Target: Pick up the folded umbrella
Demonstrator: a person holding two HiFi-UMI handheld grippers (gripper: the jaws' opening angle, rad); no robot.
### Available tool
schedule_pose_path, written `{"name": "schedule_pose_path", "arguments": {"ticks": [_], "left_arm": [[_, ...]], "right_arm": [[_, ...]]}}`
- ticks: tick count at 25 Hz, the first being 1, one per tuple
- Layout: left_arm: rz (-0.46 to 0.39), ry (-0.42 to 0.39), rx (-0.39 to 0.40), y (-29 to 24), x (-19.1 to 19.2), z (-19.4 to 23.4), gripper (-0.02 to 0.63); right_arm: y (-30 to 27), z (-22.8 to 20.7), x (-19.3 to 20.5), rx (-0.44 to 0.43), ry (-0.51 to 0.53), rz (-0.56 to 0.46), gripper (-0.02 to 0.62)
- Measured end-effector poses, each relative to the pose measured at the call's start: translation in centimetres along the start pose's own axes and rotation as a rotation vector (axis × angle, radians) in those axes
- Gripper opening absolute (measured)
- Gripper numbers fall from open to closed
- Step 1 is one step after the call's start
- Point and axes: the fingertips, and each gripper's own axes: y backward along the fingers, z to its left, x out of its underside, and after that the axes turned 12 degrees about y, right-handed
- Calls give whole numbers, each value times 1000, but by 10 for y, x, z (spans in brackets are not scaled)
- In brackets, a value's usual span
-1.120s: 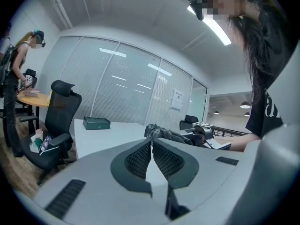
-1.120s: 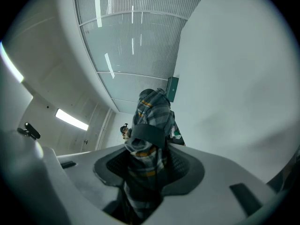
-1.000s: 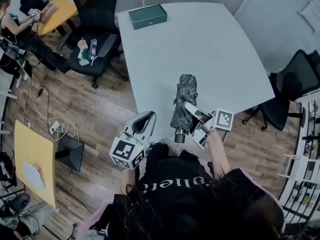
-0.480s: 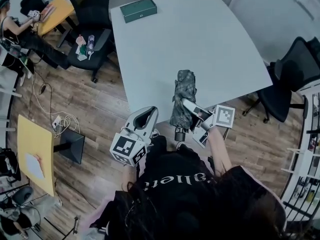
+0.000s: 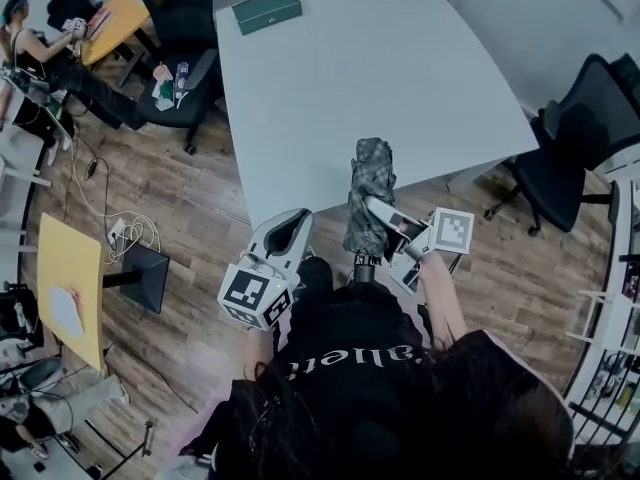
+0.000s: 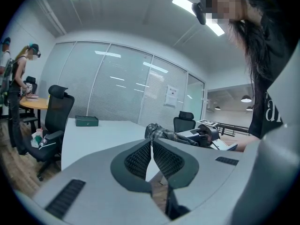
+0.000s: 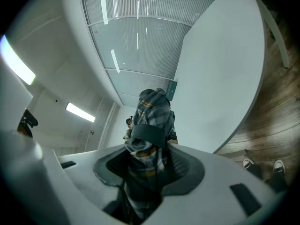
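Observation:
The folded umbrella [image 5: 368,193], dark grey plaid with a black strap, is held lengthwise over the near edge of the white table [image 5: 370,78]. Its handle end hangs past the edge, above the wooden floor. My right gripper [image 5: 373,214] is shut on its middle; in the right gripper view the plaid bundle [image 7: 152,121] fills the space between the jaws [image 7: 150,168]. My left gripper [image 5: 293,230] hangs to the left over the floor, off the table, shut and holding nothing [image 6: 151,142]. From it the umbrella [image 6: 161,134] shows to the right.
A green box [image 5: 266,10] lies at the table's far left corner. Black office chairs stand at the far left [image 5: 175,28] and at the right [image 5: 580,138]. A person [image 5: 40,58] sits at a yellow table far left. Cables and a black box [image 5: 135,278] lie on the floor.
Both grippers have drawn back from the table with the umbrella still gripped in the right one. Its lower end now hangs past the table edge. The table has slid away in the head view.

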Motion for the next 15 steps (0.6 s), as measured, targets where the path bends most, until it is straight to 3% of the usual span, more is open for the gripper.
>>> {"name": "schedule_pose_path", "arguments": {"ticks": [15], "left_arm": [[-6,-17,-9,11,8,-25,31]], "right_arm": [[27,7,8,-2,-47,-39,190]]}}
